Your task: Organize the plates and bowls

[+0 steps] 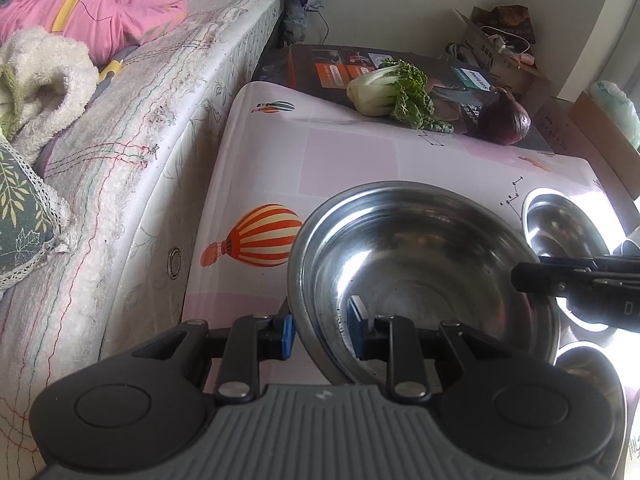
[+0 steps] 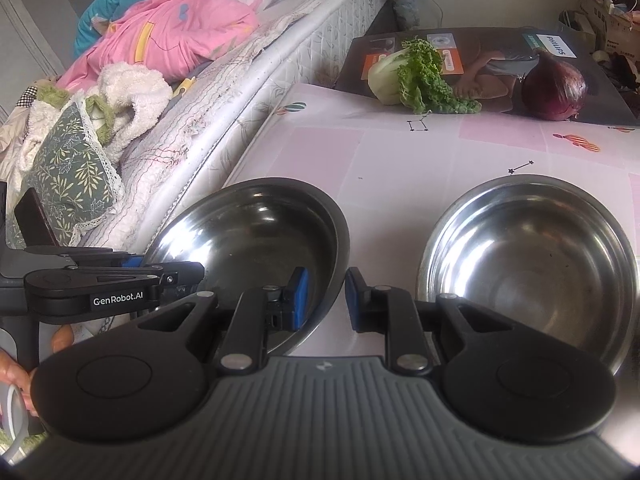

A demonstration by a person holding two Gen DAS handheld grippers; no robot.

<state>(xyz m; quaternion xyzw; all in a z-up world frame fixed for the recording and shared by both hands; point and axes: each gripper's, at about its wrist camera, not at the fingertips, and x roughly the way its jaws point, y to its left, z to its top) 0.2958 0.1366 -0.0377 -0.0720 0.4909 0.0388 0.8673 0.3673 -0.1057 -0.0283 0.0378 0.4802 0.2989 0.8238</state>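
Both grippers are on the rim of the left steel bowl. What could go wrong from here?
1. The left gripper and right gripper pinch only the thin, slick rim of the held bowl, on opposite sides; uneven hand motion could tilt it or let it slip.
2. The second bowl sits close beside it on the table; swinging the held one sideways could knock them together.

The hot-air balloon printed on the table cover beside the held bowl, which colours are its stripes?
Orange-red and pale cream stripes on the balloon, clearest in the left wrist view.
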